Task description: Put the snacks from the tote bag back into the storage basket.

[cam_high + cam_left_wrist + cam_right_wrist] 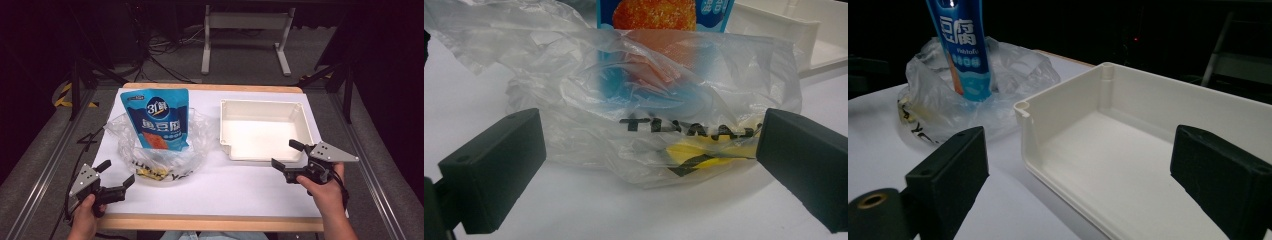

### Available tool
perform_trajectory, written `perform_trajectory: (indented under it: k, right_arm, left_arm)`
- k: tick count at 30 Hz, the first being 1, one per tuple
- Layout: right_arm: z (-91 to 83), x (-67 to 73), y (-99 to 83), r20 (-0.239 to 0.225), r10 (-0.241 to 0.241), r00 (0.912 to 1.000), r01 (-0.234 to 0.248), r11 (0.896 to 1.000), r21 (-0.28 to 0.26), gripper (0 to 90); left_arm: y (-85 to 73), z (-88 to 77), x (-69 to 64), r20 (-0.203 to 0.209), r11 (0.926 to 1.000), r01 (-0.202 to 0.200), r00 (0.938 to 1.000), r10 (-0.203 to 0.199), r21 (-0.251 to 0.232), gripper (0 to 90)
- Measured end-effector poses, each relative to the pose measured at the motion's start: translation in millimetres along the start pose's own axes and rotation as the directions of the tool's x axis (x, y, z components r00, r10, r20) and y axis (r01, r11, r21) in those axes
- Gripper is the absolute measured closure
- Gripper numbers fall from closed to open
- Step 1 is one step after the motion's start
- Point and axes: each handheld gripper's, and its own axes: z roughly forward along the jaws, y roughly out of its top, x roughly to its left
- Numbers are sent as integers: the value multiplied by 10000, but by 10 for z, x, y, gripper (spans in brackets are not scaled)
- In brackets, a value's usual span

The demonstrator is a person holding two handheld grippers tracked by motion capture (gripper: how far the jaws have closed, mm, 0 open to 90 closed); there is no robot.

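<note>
Standing in clear plastic bag [160,150]: blue pouch [157,119] | right of bag: empty white tray [265,131] | left gripper [114,181], right gripper [289,156]: jaws wide, holding nothing

Lighting: table [210,200] brightly lit from above, surroundings dark. Glare on bag [574,65]. Soft shadows. Jaws blurred in the gripper views; high view sharp.

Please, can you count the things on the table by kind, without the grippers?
Blue snack pouch: 1
Clear plastic bag: 1
White tray: 1
Total: 3
</note>
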Motion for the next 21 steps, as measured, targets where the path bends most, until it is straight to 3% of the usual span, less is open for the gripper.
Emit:
perform_trajectory:
  k: [8, 17, 21]
  right_arm:
    - [-40, -13, 189, -127, 32, 9999, -33, 9999, -102, 61]
    - [-51, -20, 328, -187, -337, 9993, 326, 9980, -539, 48]
    - [-12, -30, 385, -234, -491, 9985, 480, 9977, -480, 43]
  left_arm:
    - [-2, -8, 6, -15, 10000, 39, 10000, -39, -10, 2]
    - [-1, -3, -1, -8, 10000, -37, 10000, 37, 36, 2]
    - [1, -7, -1, -9, 10000, -40, 10000, 40, 36, 2]
